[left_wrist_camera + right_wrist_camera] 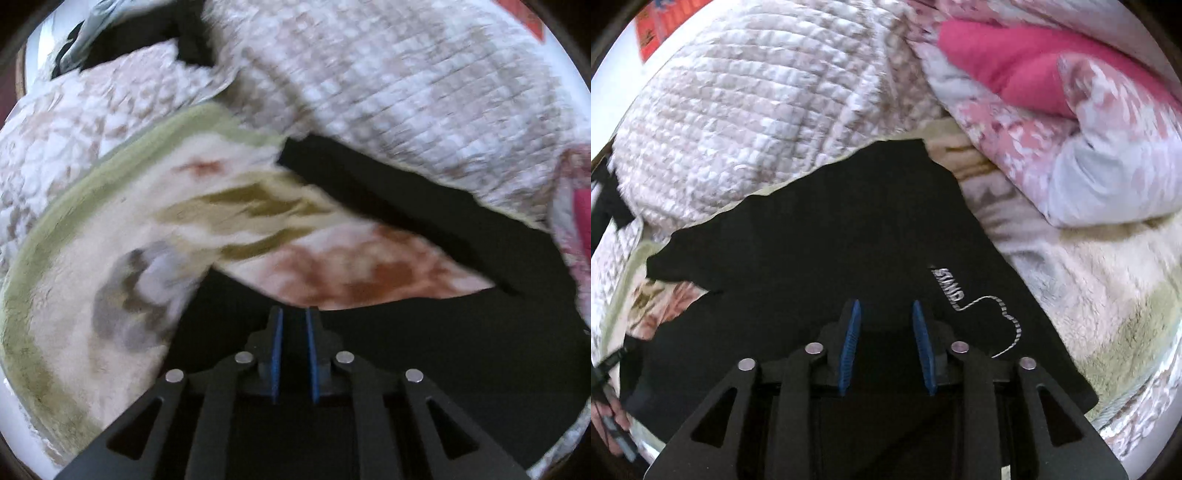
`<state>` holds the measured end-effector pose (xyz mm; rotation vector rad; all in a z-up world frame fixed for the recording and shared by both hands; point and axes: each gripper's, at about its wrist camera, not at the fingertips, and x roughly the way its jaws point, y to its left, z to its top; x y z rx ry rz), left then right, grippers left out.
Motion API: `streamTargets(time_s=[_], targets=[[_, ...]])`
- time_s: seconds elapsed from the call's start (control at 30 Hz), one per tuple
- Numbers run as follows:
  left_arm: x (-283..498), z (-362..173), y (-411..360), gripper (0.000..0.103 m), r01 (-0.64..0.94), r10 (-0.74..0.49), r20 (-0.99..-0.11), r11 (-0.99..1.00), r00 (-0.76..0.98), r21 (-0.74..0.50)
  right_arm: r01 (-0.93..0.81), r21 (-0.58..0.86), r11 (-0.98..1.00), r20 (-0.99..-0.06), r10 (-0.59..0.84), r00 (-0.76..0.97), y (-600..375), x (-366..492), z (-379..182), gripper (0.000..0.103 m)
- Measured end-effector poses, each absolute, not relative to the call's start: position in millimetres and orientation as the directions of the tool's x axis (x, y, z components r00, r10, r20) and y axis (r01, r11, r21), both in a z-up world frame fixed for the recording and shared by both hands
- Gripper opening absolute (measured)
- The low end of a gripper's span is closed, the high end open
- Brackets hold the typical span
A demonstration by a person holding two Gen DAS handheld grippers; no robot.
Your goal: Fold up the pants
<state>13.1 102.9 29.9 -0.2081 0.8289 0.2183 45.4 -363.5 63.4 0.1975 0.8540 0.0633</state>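
Black pants [820, 236] flat on fleecy floral blanket [110, 258], left gripper [294, 314] narrowly parted, right gripper [885, 306] wider, both empty.

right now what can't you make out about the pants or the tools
- Black fabric pants: the waist and leg ends are cut off by the frame edge and the right tool in the right wrist view.
- Left tool: whether it pinches cloth, black on black.
- White lettering: too small, blurred.

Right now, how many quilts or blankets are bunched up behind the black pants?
2: a beige-and-white quilt behind the black pants, left; a pink floral one at right. More may be hidden.
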Motion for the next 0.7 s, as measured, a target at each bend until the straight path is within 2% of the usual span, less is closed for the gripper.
streamTargets(time_s=[0.07, 0.3, 0.43, 0.53, 0.6, 0.7], targets=[[8, 35, 86, 0.025, -0.234, 0.090, -0.735, 0.967, 0.672, -0.096, -0.020, 0.182, 0.983, -0.747, 0.152, 0.647, -349, 44, 62, 0.042], [-24, 40, 20, 0.029, -0.075, -0.051, -0.730, 0.988, 0.681, -0.138, -0.224, 0.048, 0.973, -0.733, 0.187, 0.654, -285, 9, 57, 0.042], [-40, 20, 1, 0.033, -0.059, -0.060, -0.758, 0.990, 0.650, -0.129, -0.275, 0.028, 0.961, -0.809, 0.183, 0.558, -268, -1, 24, 0.046], [-42, 14, -8, 0.034, -0.042, -0.027, -0.758, 0.997, 0.652, -0.071, -0.277, 0.006, 0.961, -0.804, 0.170, 0.570, -267, 0, 24, 0.050], [-41, 16, -8, 0.038, -0.044, -0.035, -0.760, 0.996, 0.649, -0.083, -0.268, 0.038, 0.963, -0.805, 0.188, 0.563, -270, 2, 22, 0.055], [-41, 17, -8, 0.038, -0.052, -0.028, -0.762, 0.995, 0.647, -0.081, -0.271, 0.017, 0.962, -0.809, 0.173, 0.562, -267, 1, 26, 0.056]])
